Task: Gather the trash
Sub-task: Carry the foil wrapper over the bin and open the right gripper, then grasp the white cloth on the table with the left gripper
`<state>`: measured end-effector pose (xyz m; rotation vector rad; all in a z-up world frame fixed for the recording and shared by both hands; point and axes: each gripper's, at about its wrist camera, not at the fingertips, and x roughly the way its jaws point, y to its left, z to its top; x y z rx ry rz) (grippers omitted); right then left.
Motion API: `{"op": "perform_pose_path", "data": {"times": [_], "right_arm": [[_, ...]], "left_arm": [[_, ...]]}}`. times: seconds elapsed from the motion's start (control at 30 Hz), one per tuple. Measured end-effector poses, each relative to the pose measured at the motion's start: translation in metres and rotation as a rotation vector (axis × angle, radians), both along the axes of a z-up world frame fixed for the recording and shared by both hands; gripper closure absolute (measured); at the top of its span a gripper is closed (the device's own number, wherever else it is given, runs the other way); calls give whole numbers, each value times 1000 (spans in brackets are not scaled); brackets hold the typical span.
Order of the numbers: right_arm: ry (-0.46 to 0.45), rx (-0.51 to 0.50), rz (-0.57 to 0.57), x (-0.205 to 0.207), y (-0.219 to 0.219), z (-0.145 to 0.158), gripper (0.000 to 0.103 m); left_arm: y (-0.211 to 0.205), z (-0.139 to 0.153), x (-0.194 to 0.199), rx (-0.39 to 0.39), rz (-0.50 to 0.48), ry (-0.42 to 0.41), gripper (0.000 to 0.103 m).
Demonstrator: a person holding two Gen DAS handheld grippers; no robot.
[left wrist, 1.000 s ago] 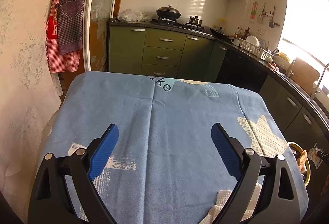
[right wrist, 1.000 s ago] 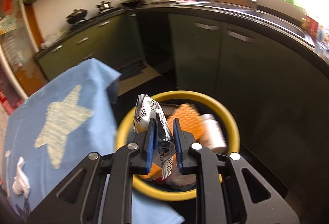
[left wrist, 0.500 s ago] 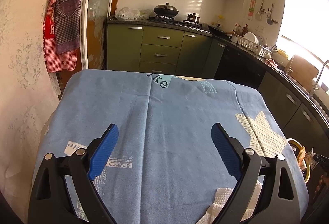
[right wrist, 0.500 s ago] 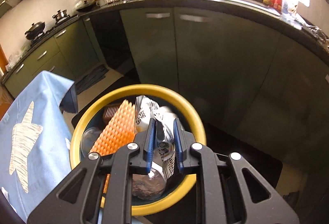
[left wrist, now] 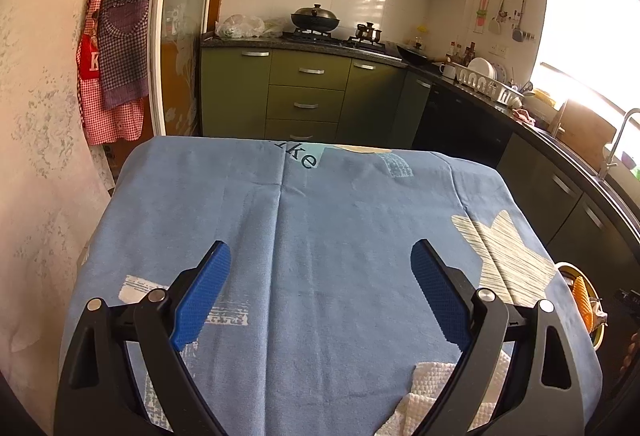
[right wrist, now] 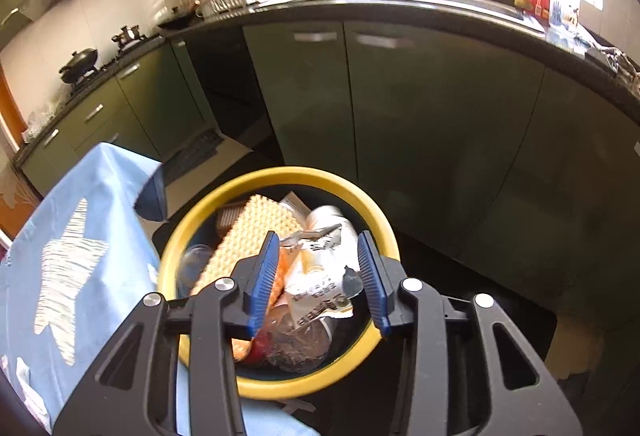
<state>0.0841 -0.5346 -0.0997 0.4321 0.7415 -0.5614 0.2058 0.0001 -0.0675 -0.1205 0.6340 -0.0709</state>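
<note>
One yellow-rimmed trash bin (right wrist: 276,179) stood on the floor beside your table (left wrist: 320,236), holding one orange ridged sponge (right wrist: 256,232), one clear crumpled bottle (right wrist: 296,340) and one silver snack wrapper (right wrist: 320,276). Your right gripper (right wrist: 318,272) had just been opening; the wrapper lay between its parted jaws, pads off it. Your left gripper (left wrist: 320,288) was wide open, holding nothing, over the blue cloth. One white paper towel (left wrist: 428,392) lay on the table.
</note>
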Motion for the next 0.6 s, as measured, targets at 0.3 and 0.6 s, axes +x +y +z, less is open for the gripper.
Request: {"op": "perform_pose_path", "data": {"times": [0.3,0.6], "right_arm": [[-51,11,169,-8,52,24,55],[-60,39,286,-6,83,26,53]], "left_arm": [[-33,3,-9,41,-173,21,12],[-99,-1,-50,226,-452,106,8]]}}
